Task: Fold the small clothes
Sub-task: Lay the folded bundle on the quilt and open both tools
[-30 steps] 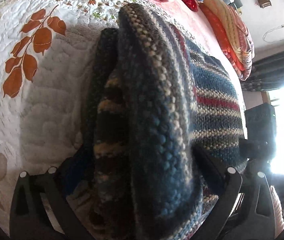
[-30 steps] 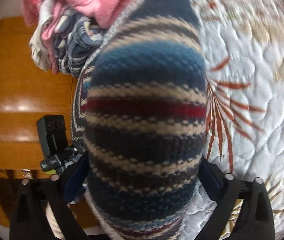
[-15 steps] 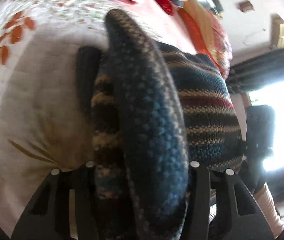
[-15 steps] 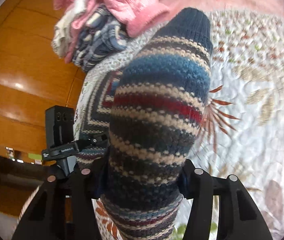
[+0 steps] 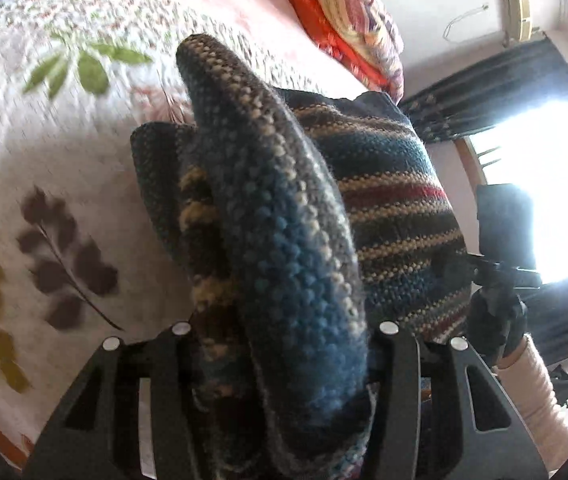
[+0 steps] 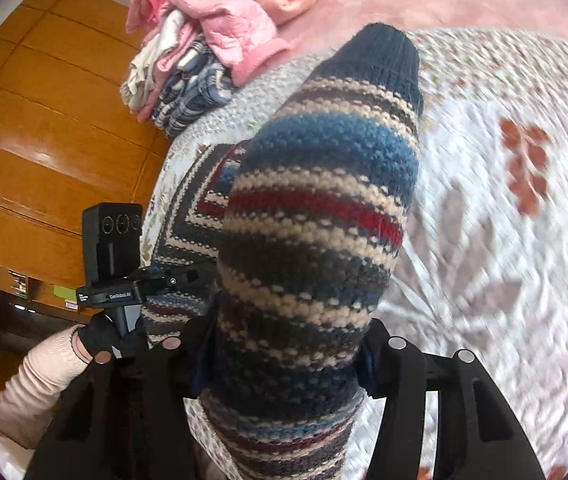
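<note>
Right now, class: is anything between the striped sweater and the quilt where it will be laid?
Nothing visible. Both grippers hold the sweater over bare quilt; the clothes pile sits apart, toward the far edge.

Knitted garment [image 6: 316, 216]: horizontal stripes of dark navy, mid blue, cream, grey-brown and red; solid navy ribbed end; seen from the left wrist [image 5: 284, 240] as speckled blue, grey and tan. Bedspread [image 6: 504, 240]: white quilted ground printed with leaf sprays in rust orange, grey-brown, green and olive yellow, with a band of small florals toward the far edge [image 5: 83, 12]. Jacket [image 6: 223, 12]: pink. Folded cloth [image 6: 187, 92] beneath the jacket: blue and white check. Wardrobe [image 6: 43, 120]: glossy orange-brown wood. Blankets [image 5: 344, 28]: orange, red and yellow stripes. Curtain [image 5: 484, 84]: dark. Grippers [image 6: 279, 360]: black. Sleeve [image 6: 31, 384]: pale pink.
</note>
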Demonstrator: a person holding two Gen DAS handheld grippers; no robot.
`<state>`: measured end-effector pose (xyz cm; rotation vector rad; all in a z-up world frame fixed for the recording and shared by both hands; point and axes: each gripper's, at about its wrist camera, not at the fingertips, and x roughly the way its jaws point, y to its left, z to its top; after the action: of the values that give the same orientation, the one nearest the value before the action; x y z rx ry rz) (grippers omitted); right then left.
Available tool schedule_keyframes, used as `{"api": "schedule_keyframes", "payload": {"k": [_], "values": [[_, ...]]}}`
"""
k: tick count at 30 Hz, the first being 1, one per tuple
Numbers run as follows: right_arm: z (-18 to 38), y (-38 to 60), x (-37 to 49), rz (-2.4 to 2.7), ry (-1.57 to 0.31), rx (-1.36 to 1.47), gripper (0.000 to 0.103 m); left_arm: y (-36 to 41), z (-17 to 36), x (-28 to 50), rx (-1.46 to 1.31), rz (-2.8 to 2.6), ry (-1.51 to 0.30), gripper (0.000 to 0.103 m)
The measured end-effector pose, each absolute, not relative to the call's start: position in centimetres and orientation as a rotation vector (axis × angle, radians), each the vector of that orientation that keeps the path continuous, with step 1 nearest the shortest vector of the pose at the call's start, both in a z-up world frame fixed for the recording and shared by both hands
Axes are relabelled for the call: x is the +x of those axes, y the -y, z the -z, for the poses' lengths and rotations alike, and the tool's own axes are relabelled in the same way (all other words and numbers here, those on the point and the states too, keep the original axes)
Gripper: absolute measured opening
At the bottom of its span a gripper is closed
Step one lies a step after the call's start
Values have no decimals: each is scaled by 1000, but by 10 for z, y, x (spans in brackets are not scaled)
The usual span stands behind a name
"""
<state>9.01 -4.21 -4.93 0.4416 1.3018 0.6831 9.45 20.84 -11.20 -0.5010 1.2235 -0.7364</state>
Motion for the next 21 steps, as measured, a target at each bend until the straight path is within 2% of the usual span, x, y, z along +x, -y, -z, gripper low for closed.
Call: {"api": "schedule_keyframes", "payload": {"k": [6, 9, 11, 13, 17, 21], "values": [[91, 65, 72, -635, -1371, 436, 57, -184, 132, 87, -467, 674, -1248, 48], [112, 71, 74, -606, -1400, 463, 61, -184, 139, 86, -443, 652, -1235, 58], [125, 79, 74, -585, -1421, 514, 70, -193, 150, 83, -486, 639, -1241, 71], [133, 86, 73, -584, -1442, 567, 73, -194, 154, 83, -543, 637, -1247, 72], [118, 92, 63, -554, -1428, 531, 75, -202, 144, 73, -588, 563, -1262, 71], [79, 98, 40, -443, -1356, 368, 74, -200, 103, 58, -417, 445, -1203, 71]]}}
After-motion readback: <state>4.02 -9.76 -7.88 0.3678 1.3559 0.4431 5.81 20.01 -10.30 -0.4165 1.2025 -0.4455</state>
